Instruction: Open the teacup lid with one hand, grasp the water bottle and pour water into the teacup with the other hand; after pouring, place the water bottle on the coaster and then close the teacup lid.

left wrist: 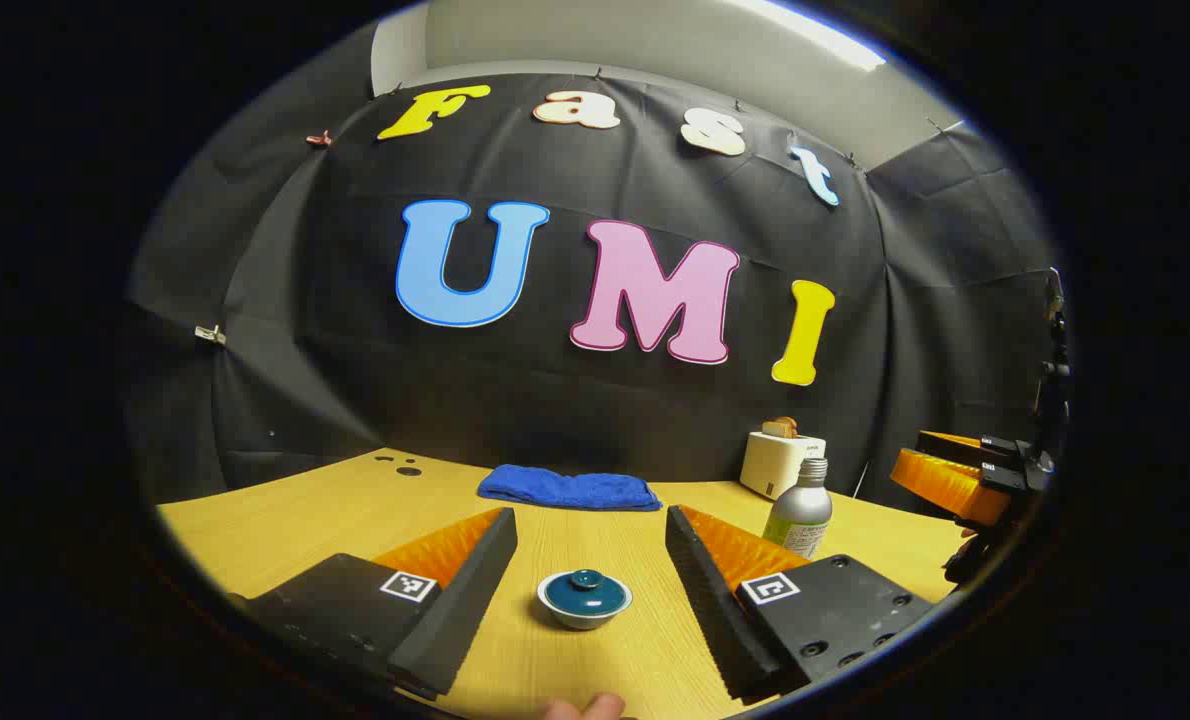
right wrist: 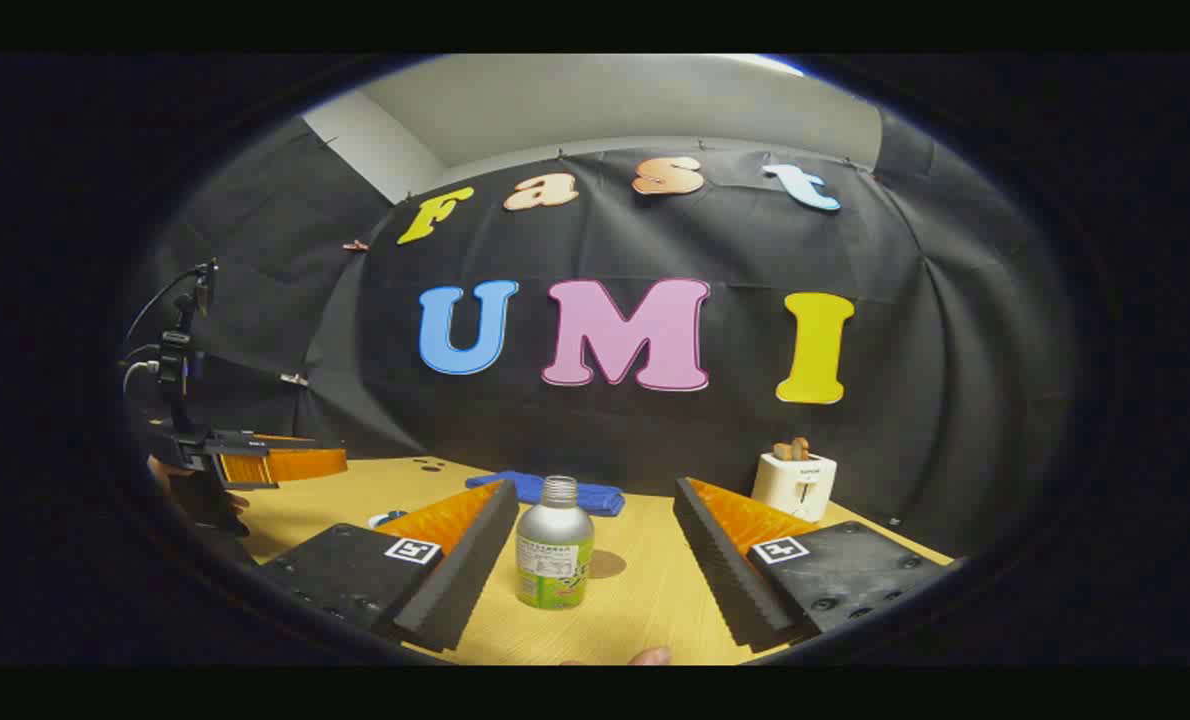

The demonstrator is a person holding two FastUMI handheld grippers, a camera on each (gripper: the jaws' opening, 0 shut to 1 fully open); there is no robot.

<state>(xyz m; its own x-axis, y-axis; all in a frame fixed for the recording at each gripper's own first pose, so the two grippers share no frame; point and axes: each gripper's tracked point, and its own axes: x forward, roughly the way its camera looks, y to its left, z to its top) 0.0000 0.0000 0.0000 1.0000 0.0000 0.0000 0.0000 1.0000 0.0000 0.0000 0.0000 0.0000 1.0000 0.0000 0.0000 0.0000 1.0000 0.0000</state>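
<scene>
While both grippers hang apart from targets, nothing gripped yet. Left gripper (left wrist: 588, 570): spread wide, teacup (left wrist: 584, 600) between fingers on table (left wrist: 285, 520), lid (left wrist: 585, 590) still on. Right gripper (right wrist: 595, 560): spread wide, bottle (right wrist: 554, 545) just left of centre, uncapped. Risks: small knob slipping from pinch; off-centre closing tipping open bottle, spilling. Far back: blue cloth (left wrist: 568, 489), toaster (right wrist: 795, 484). Coaster hard to make out, maybe brown disc (right wrist: 605, 564) right of bottle.

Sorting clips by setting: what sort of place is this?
Likely a staged recording booth, not a home: black cloth wall behind a wooden table, with household props set out, a teacup, bottle, towel and toaster.
</scene>
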